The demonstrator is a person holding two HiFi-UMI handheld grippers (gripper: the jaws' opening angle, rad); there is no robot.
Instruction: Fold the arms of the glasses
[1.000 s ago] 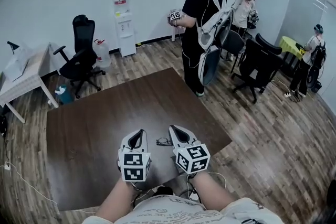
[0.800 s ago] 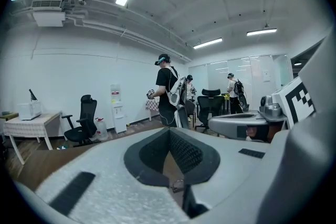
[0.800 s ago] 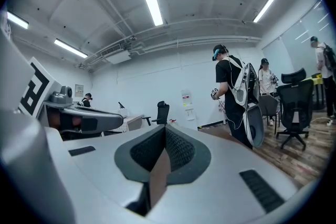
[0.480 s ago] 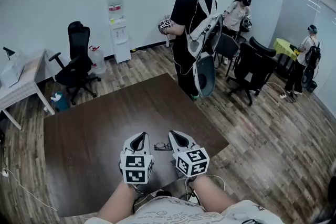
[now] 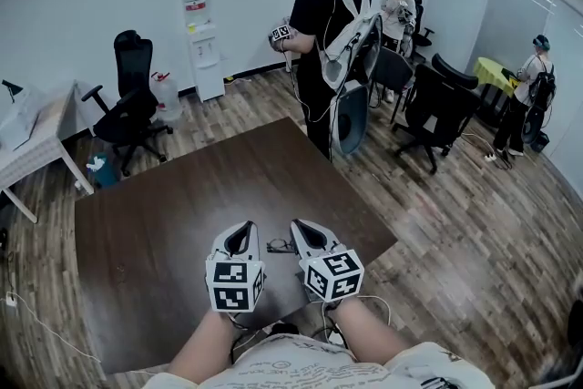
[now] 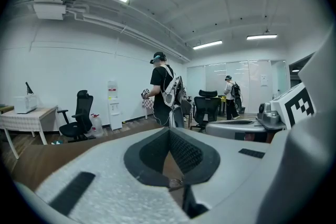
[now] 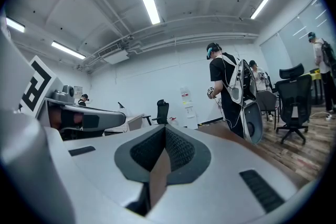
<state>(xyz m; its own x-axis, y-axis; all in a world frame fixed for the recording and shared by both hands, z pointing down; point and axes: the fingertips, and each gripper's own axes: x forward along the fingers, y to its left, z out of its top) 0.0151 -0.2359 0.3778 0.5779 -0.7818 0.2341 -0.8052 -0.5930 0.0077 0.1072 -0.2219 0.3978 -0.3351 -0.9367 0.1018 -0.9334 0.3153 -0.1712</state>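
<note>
Both grippers are held low and side by side over the near part of the dark brown bench (image 5: 155, 223), pointing away from the wearer. The left gripper (image 5: 242, 230) has its jaws pressed together at the tips, as its own view confirms (image 6: 169, 132). A narrow slit below the tips shows bench surface and a small glinting metal piece; what that piece is cannot be determined. The right gripper (image 5: 302, 228) likewise has its jaws pressed together with nothing between them, and its own view (image 7: 166, 131) shows only a sliver of brown through the slit. The glasses (image 5: 282, 245) lie on the bench in the gap between the two grippers, just beside the right one. In the head view they are small and dark, and the position of their arms cannot be made out. No view shows either pair of jaws clearly pinching the frame. Beyond the far corner of the bench a standing person (image 5: 321, 23) in dark clothing wears a pack and holds another marker cube. A black office chair (image 5: 135, 100) and a white water dispenser (image 5: 200, 36) stand by the back wall. A white side table (image 5: 32, 150) sits at the left on the wood-plank floor (image 5: 455, 223).
</note>
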